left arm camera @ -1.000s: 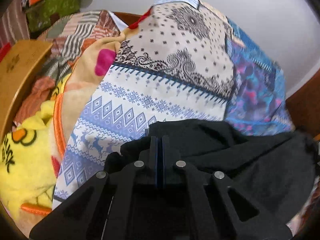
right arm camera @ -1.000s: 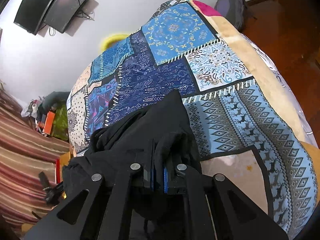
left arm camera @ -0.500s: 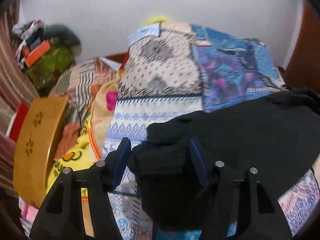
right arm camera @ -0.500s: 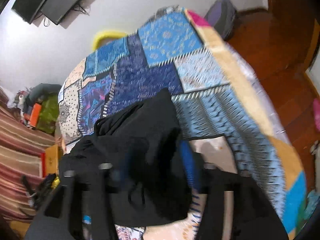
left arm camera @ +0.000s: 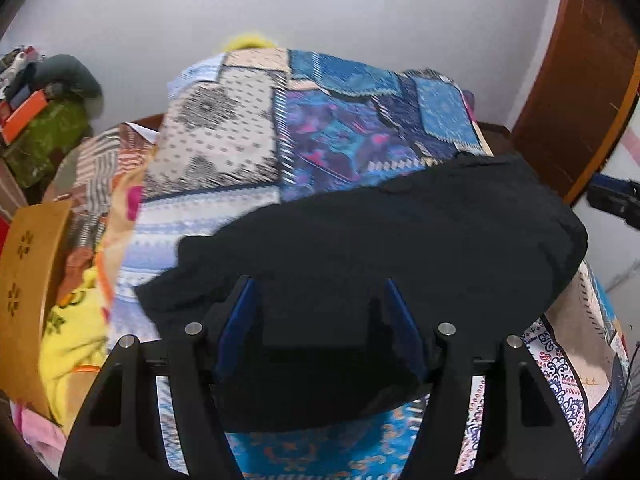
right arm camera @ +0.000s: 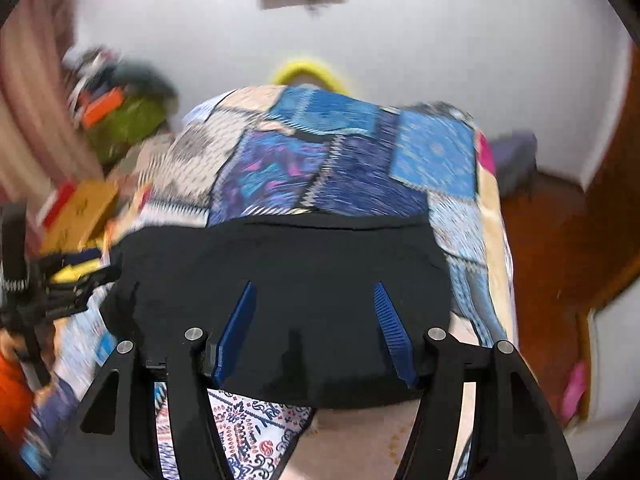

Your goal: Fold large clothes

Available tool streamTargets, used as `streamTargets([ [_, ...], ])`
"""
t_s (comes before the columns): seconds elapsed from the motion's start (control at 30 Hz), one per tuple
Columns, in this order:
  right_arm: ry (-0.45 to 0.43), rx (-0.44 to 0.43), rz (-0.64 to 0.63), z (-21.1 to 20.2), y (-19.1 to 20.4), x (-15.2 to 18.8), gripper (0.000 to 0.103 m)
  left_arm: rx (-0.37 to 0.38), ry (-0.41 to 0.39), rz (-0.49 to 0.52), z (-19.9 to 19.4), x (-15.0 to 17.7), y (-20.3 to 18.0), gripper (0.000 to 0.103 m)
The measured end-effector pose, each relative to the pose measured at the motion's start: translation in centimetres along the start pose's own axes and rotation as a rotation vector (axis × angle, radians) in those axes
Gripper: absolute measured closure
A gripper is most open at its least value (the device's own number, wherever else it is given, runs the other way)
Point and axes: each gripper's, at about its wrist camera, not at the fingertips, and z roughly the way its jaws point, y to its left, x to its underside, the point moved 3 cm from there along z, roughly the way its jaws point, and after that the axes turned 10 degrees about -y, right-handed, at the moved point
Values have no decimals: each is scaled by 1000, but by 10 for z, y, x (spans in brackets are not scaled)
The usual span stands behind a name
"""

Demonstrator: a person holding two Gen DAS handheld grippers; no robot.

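Observation:
A black garment (left arm camera: pixel 400 232) lies folded in a wide flat bundle on the patchwork bedspread (left arm camera: pixel 224 120). My left gripper (left arm camera: pixel 318 282) hovers over its near edge. Its jaws are opening, the blue pads (left arm camera: pixel 236 320) stand well apart, and cloth shows behind them but is not pinched. In the right wrist view the same garment (right arm camera: pixel 280 256) spreads across the bedspread (right arm camera: pixel 280 168). My right gripper (right arm camera: pixel 314 285) is open above it, and its blue pads (right arm camera: pixel 390 328) touch nothing. This view is motion-blurred.
A wooden board (left arm camera: pixel 28 280) and a yellow blanket (left arm camera: pixel 76 340) lie at the bed's left side. A heap of clothes and a green bag (left arm camera: pixel 44 136) sit in the far left corner. A brown door (left arm camera: pixel 580 100) stands on the right. A purple bag (right arm camera: pixel 516 156) rests on the wooden floor (right arm camera: pixel 552 240).
Both grippers were shut on bunched black cloth and have opened and let it go. The garment now lies flatter and wider, and both cameras have pulled back, risen and rolled level.

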Motion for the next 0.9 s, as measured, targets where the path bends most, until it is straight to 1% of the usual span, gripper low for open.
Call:
streamTargets([
  [0.07, 17, -6, -54, 16, 16, 4, 45, 22, 16, -7, 10, 4, -9, 38],
  [0.13, 48, -26, -76, 30, 28, 11, 45, 44, 37, -15, 22, 9, -14, 38],
  [0.23, 109, -53, -88, 53, 39, 24, 45, 18, 22, 2, 33, 15, -20, 35],
  [0.3, 149, -47, -98, 66, 43, 34, 45, 18, 17, -5, 41, 19, -21, 32],
  [0.33, 150, -42, -97, 70, 42, 38, 43, 21, 21, -10, 45, 22, -21, 32],
  [0.4, 140, -47, -83, 74, 39, 41, 38, 20, 27, -13, 51, 28, -21, 32],
  [0.43, 142, -52, -77, 73, 38, 41, 37, 18, 22, -17, 53, 31, -22, 31],
  [0.53, 147, -52, -70, 73, 37, 41, 36, 1, -5, -13, 52, 36, -23, 31],
  [0.63, 150, -36, -76, 71, 40, 43, 35, 5, 1, -45, 48, 37, -19, 31],
  [0.7, 154, -31, -66, 67, 40, 43, 35, 4, 8, -62, 43, 39, -16, 31],
  [0.83, 168, -29, -37, 59, 36, 43, 35, -16, 6, -61, 24, 44, -11, 31],
  [0.9, 174, -23, -26, 56, 35, 44, 35, -15, 5, -101, 13, 48, -3, 31],
])
